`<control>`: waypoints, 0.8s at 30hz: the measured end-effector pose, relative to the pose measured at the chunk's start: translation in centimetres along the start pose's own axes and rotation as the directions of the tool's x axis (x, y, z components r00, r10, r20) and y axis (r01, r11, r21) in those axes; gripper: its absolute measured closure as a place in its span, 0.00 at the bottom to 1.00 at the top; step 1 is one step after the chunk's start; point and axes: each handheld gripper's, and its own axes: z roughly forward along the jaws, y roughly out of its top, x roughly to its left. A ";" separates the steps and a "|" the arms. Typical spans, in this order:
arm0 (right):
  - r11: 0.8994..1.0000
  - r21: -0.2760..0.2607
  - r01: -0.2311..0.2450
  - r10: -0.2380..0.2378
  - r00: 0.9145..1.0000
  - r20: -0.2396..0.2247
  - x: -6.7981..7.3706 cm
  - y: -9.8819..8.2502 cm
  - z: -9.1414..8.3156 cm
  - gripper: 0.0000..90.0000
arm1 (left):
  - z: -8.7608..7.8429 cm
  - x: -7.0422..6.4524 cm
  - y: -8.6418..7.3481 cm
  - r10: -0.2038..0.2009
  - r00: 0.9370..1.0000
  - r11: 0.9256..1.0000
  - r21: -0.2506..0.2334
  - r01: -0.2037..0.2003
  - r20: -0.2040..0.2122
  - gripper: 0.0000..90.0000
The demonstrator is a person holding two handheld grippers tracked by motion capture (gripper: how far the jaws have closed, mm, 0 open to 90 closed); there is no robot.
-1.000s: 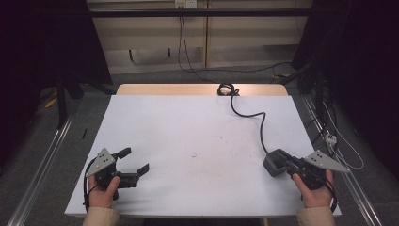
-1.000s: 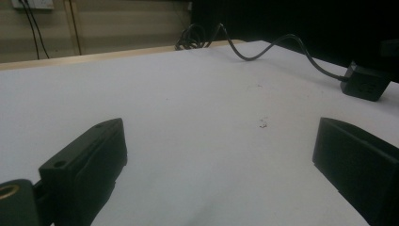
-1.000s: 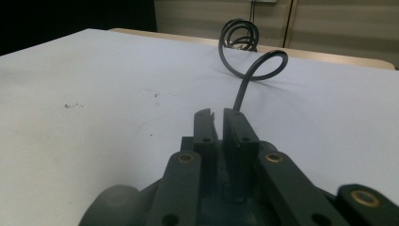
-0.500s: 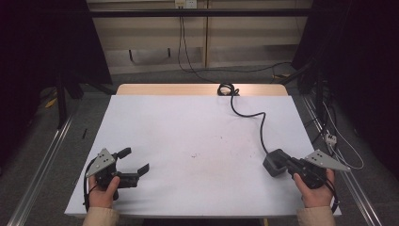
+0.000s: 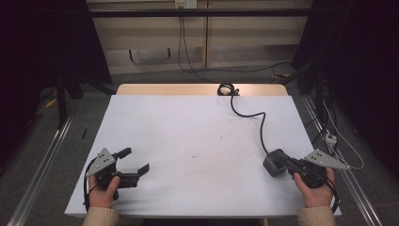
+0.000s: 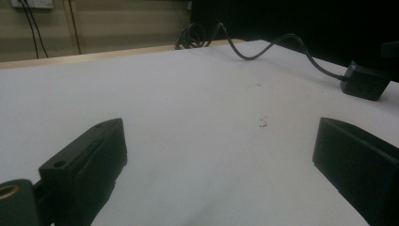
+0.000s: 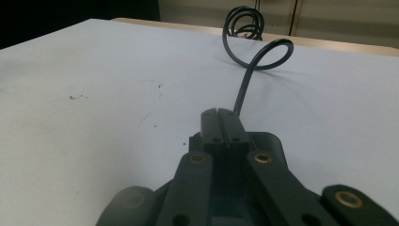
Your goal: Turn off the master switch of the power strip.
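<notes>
Both grippers rest low on the white table: the left gripper has its jaws spread wide over bare surface, while the right gripper has its jaws pressed together, touching the black power adapter near the table's right edge, its cable snaking toward the far edge

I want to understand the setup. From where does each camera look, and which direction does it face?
High view: above the person's side, facing forward and down on the table; both hands, left gripper and right gripper show.
Left gripper view: low, facing across the table between its parted jaws toward the power adapter.
Right gripper view: low, along its closed jaws over the adapter toward the coiled cable.
All three share the adapter and cable.
</notes>
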 end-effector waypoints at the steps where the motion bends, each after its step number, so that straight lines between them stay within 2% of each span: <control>1: 1.000 0.002 0.001 -0.001 1.000 -0.001 0.0 0.0 0.0 1.00 | 0.0 0.0 0.0 -0.002 1.000 1.000 0.000 0.002 0.001 0.04; 12: 0.999 0.040 -0.011 0.010 1.000 0.011 -0.4 -0.3 0.1 1.00 | 0.0 0.0 0.0 -0.003 1.000 1.000 0.001 0.003 0.001 0.04; 24: 0.999 0.054 -0.008 0.007 1.000 0.019 -0.7 -0.5 0.0 1.00 | 0.0 0.0 -0.1 -0.006 1.000 1.000 0.000 0.006 0.000 0.04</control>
